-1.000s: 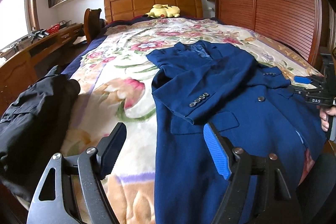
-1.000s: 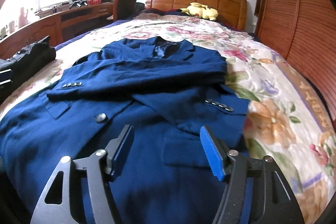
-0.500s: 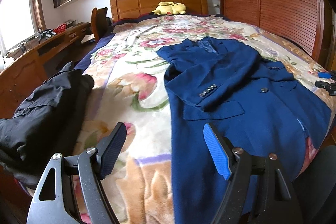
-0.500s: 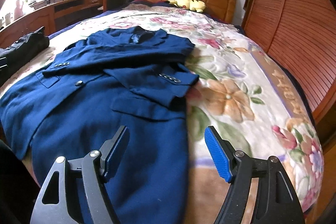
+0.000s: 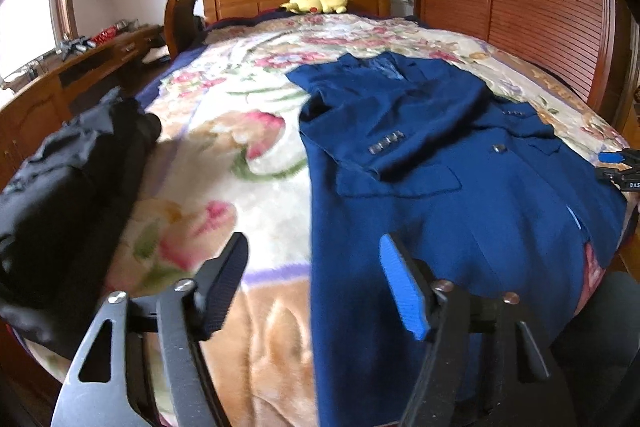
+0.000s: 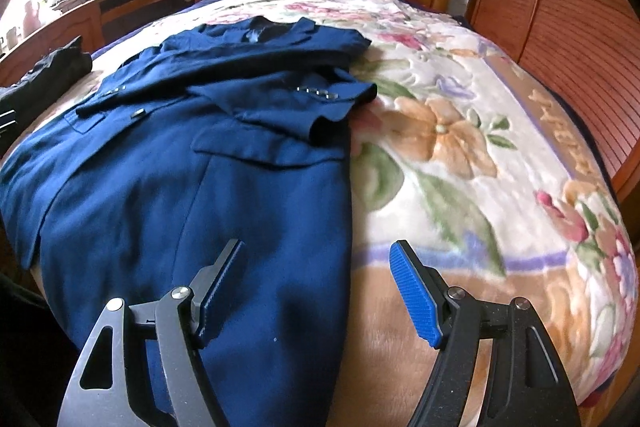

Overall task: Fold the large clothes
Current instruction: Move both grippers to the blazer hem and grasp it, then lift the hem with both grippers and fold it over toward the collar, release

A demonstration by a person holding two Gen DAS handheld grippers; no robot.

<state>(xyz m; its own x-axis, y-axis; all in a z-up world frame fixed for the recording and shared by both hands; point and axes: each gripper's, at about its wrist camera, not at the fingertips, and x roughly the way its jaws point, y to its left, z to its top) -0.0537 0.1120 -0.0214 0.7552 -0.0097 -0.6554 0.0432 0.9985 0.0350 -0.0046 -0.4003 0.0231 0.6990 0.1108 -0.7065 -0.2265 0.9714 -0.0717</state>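
Navy blazer, sleeves folded across its front for folding, on floral bedspread; left hand-held gripper just narrowing, right hand-held gripper wide, each empty over a lower hem corner.

Navy jacket flat on floral blanket — right gripper agape above hem

- On my other black hand-held gripper, at the left view's right edge, I read white letters "DAS"; the rest is cut off.
- Yellow lettering on the floral fleece blanket stays illegible.
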